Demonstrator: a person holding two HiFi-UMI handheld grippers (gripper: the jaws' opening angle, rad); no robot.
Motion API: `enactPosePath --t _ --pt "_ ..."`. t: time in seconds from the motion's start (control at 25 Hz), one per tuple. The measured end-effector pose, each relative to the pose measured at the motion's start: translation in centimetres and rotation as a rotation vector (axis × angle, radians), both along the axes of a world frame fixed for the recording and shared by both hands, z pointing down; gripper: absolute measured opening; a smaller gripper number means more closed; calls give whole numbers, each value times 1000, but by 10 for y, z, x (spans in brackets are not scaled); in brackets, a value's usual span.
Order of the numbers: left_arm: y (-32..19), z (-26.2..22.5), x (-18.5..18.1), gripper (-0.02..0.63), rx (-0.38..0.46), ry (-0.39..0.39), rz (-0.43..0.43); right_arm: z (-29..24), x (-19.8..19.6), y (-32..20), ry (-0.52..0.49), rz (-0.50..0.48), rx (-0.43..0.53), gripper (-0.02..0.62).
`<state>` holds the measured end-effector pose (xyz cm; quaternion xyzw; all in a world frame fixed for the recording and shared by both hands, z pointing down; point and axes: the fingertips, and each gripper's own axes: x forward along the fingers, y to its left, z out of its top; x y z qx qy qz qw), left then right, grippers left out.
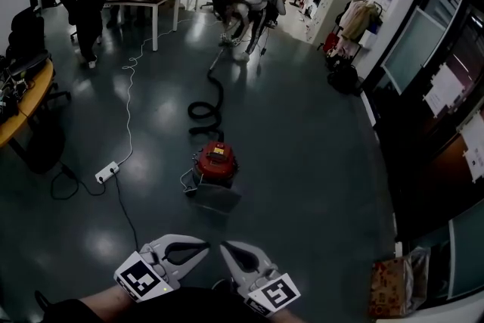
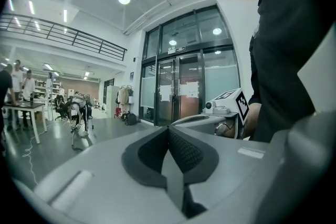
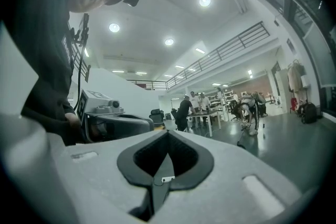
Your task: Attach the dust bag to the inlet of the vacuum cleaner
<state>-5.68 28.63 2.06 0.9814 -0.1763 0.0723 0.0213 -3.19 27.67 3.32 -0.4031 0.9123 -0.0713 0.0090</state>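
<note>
Two claws, the left gripper (image 1: pixel 203 244) and right gripper (image 1: pixel 225 246), are closed and empty, close to the person and well apart from the one red vacuum cleaner (image 1: pixel 215 161). One grey dust bag (image 1: pixel 218 199), as it seems, lies against its near side; I can't tell whether it's on the inlet. That fits walking up or standing back, so step wide of the one black hose (image 1: pixel 206 111) and one power strip (image 1: pixel 107 172).

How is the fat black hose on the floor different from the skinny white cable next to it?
The black hose is thick and dark; the white cable is thin and pale. The hose curls into a loop and ends at the round red vacuum cleaner; the cable wiggles along to the white power strip. Both lie on the shiny dark floor and stretch away toward the far tables.
</note>
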Motion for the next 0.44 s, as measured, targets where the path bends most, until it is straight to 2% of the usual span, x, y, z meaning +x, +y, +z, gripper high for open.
enactPosePath --t 0.32,0.44 --pt "-1 4 10 2 -15 11 3 -2 11 -3 -32 24 10 2" --pt "-3 4 13 2 -16 8 7 1 16 -5 -13 33 3 2"
